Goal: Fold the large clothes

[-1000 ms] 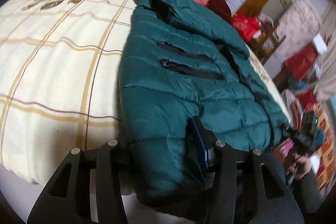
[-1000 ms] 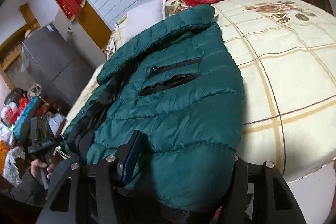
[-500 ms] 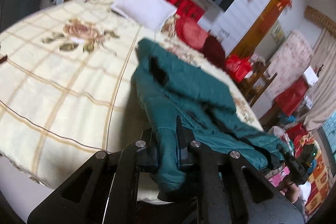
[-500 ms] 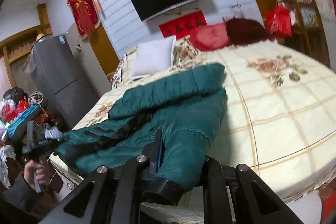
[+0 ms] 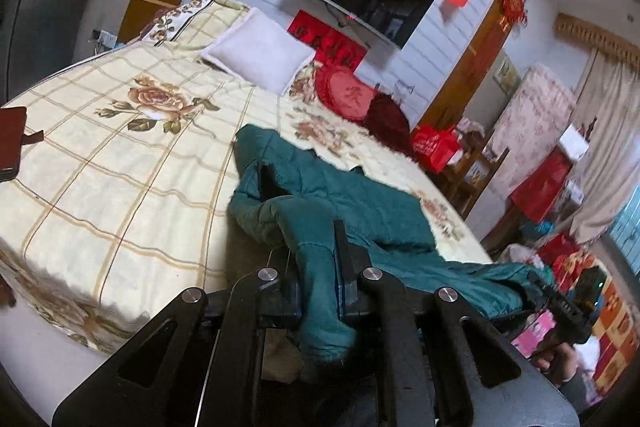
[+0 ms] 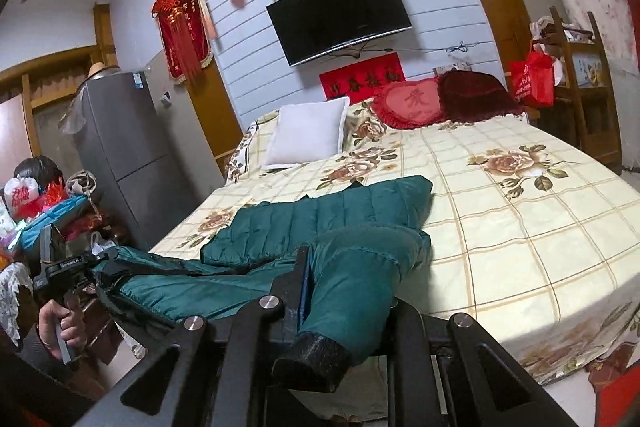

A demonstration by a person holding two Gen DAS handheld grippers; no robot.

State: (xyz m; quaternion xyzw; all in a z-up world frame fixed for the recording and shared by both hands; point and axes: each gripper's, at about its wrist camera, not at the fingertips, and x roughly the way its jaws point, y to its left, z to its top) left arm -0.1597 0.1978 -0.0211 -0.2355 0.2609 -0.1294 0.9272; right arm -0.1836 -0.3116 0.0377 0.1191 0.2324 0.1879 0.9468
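Note:
A dark green puffer jacket (image 5: 352, 195) lies on the cream checked bed (image 5: 120, 167), collar towards the pillows. Its lower edge is raised off the bedding and hangs stretched between the two grippers. My left gripper (image 5: 316, 251) is shut on one corner of that hem, and the fabric drapes down between its fingers. In the right wrist view the jacket (image 6: 320, 219) is bunched, and my right gripper (image 6: 348, 279) is shut on the other corner, with the black cuff dangling below. A hand (image 6: 60, 323) holds the left gripper (image 6: 96, 263) at the far left.
A white pillow (image 6: 308, 135) and red cushions (image 6: 416, 103) sit at the head of the bed under a wall television (image 6: 340, 11). A grey fridge (image 6: 120, 147) stands left of the bed and a wooden shelf (image 6: 580, 87) to the right. A dark flat object (image 5: 10, 139) lies at the bed's edge.
Both grippers went from open around the jacket's lower edge to shut on it. They then rose and tilted up, lifting the hem off the bed, and the jacket bunched towards its collar.

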